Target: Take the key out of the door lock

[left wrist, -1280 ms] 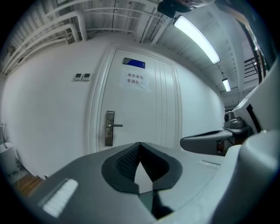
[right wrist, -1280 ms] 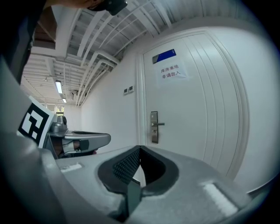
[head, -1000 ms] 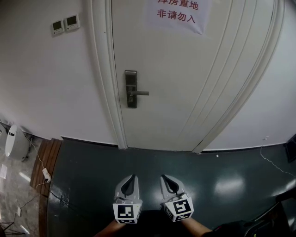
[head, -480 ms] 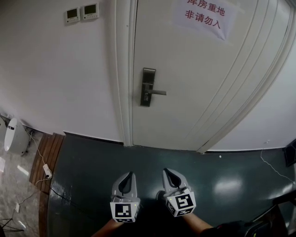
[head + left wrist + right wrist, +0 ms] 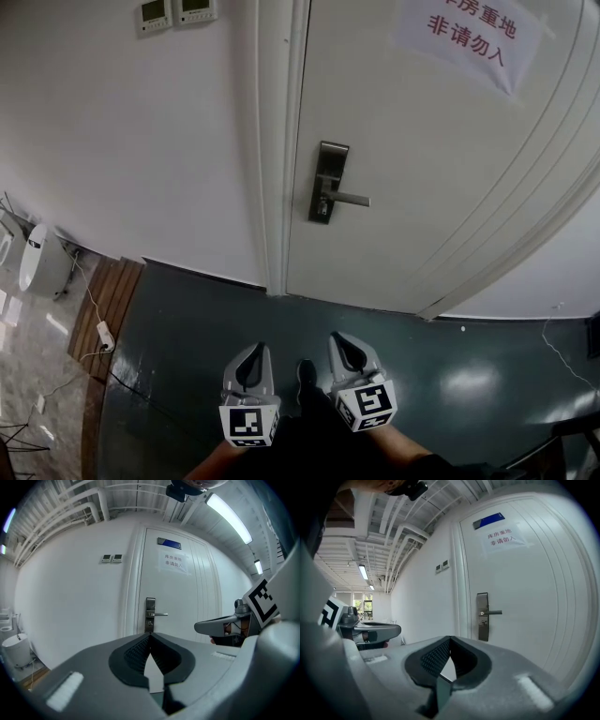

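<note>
A dark metal lock plate point(image 5: 326, 182) with a lever handle point(image 5: 351, 198) sits on the white door point(image 5: 422, 159); the plate also shows in the left gripper view point(image 5: 150, 615) and the right gripper view point(image 5: 483, 616). The key is too small to make out at this distance. My left gripper point(image 5: 253, 351) and right gripper point(image 5: 341, 341) hang low over the dark floor, well short of the door. Both are shut with nothing between the jaws, tips meeting in the left gripper view point(image 5: 150, 633) and the right gripper view point(image 5: 450, 638).
A paper notice point(image 5: 464, 37) is taped high on the door. Two wall control panels point(image 5: 176, 9) sit left of the door frame point(image 5: 277, 150). A white bin point(image 5: 42, 262), wooden flooring point(image 5: 108, 305) and a trailing cable point(image 5: 98, 328) lie at the left. The dark green floor point(image 5: 450, 375) spreads before the door.
The head view has shifted: the door and lock plate now appear further right and lower, looking nearer. Both grippers stay shut in about the same low place.
</note>
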`<action>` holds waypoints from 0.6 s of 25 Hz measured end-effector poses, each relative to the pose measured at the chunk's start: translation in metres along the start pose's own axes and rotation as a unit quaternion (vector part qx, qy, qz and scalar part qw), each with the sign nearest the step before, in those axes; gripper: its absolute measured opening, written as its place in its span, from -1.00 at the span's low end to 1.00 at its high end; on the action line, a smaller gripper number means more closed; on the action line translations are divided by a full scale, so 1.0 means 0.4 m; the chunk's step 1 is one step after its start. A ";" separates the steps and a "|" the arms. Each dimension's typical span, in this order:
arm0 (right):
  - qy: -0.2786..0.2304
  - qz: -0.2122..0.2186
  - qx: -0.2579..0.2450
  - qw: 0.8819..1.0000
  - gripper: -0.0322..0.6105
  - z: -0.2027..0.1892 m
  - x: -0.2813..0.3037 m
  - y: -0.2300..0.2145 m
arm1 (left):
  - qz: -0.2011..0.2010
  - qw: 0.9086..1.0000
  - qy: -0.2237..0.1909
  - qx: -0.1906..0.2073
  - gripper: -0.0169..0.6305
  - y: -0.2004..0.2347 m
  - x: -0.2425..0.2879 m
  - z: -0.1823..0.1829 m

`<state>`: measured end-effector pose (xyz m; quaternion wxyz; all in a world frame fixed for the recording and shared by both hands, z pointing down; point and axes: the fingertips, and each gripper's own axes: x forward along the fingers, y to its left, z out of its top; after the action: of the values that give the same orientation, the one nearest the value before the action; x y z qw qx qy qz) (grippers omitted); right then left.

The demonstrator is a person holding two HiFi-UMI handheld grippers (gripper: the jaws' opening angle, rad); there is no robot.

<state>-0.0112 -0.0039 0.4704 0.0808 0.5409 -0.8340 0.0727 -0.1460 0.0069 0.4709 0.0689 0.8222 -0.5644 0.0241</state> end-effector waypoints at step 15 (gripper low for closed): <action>0.025 0.050 0.109 0.993 -0.93 0.048 0.397 -0.295 | 0.011 0.999 0.006 0.033 -0.89 0.032 0.450 0.095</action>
<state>0.0317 -0.1970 0.4893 0.0389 0.5020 -0.8449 0.1804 -0.0942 -0.1695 0.4557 0.0453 0.8174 -0.5722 0.0485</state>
